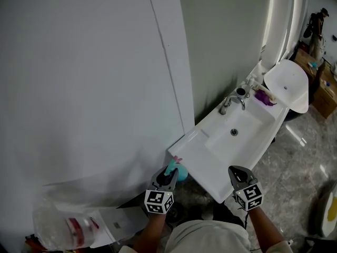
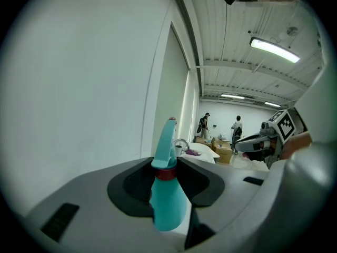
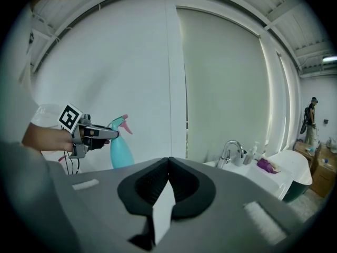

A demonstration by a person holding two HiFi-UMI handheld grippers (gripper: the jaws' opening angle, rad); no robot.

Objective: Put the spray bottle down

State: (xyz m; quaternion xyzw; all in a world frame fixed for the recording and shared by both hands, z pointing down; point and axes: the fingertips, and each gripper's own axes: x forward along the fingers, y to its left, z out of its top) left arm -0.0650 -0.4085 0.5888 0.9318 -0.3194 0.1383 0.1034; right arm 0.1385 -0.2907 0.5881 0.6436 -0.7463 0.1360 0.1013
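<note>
The left tongs (image 1: pixel 167 176) were clenched on the spray bottle (image 1: pixel 179 171), their dark pads pressed against its neck at a red collar. The bottle was smooth teal plastic, a rounded cone that widened toward its base, with a teal trigger head and a pink nozzle tip. It was carried upright in the air, just beside the near left corner of the sink (image 1: pixel 199 166), against a plain pale wall. The right tongs (image 1: pixel 238 173) were closed with nothing between them, the tips of their black pads meeting; they hung over the near edge of the sink, well apart from the bottle.

The sink was a glossy white rectangular slab with a shallow basin and a round drain. A curved chrome faucet (image 1: pixel 231 103) stood at its far rim, and a purple thing (image 1: pixel 265 98) lay on the rim past it. A crumpled clear plastic bag (image 1: pixel 68 226) with a red label lay low on the left; its print was too blurred to read. Each pair of tongs carried a cube with black-and-white square markers.
</note>
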